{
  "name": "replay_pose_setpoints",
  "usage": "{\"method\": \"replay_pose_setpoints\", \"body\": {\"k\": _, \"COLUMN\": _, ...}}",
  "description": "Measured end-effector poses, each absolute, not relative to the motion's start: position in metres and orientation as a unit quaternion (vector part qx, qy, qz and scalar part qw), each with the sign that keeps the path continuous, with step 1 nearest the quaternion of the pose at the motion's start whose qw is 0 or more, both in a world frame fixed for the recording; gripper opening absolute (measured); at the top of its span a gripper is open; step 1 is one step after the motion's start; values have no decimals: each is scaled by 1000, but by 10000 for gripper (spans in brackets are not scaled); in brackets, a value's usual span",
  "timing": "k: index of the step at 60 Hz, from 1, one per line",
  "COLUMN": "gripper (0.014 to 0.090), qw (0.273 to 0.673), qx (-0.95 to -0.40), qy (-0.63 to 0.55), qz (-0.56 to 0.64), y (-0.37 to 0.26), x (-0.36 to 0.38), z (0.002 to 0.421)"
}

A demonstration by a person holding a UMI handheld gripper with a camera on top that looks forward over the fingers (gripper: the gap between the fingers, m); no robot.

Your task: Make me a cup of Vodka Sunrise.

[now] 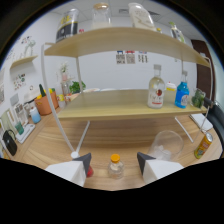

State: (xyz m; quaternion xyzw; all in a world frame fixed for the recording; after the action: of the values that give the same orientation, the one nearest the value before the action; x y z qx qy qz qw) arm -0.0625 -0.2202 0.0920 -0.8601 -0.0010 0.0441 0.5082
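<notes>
Furthest to your left, a terracotta-orange plant pot [44,104] stands on the wooden table [115,142], with small jars and bottles clustered around it. Move right and you meet the white-legged, two-tier light wooden shelf rack [107,111]; its upper board carries several clear glass containers, and a small green plant [76,87] sits at the lower board's left end.

Your gripper [114,160] is open, its two dark-tipped white fingers [83,161] spread apart. Between them, resting on the table with a gap at either side, stands a small clear bottle with an orange-yellow cap [115,166]. Nothing is clamped.

Just ahead of your right finger and slightly beyond it sits a clear round glass bowl [167,145], upright on the table.

On the lower shelf, further right, a clear glass bottle with a red-and-white label [157,88] stands upright, and just beside it a blue bottle with a white cap [182,92]. Beyond that is a dark green object you cannot make out clearly. Down on the table at the far right stands a yellow-orange can [203,145], tilted in the view.
</notes>
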Motion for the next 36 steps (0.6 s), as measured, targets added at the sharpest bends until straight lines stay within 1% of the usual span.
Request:
{"method": "replay_pose_setpoints", "body": {"k": 6, "gripper": 858, "qw": 535, "qx": -844, "qy": 9, "qz": 43, "y": -240, "x": -59, "z": 138}}
{"method": "replay_pose_setpoints", "body": {"k": 13, "gripper": 859, "qw": 553, "qx": -832, "qy": 13, "qz": 38, "y": -268, "x": -55, "z": 178}}
{"method": "replay_pose_setpoints", "body": {"k": 19, "gripper": 858, "qw": 555, "qx": -832, "qy": 6, "qz": 25, "y": -292, "x": -47, "z": 198}}
{"method": "replay_pose_setpoints", "body": {"k": 27, "gripper": 856, "qw": 548, "qx": -837, "qy": -3, "qz": 14, "y": -318, "x": -32, "z": 218}}
{"method": "replay_pose_setpoints", "body": {"k": 36, "gripper": 869, "qw": 553, "qx": -833, "qy": -5, "qz": 7, "y": -328, "x": -4, "z": 254}}
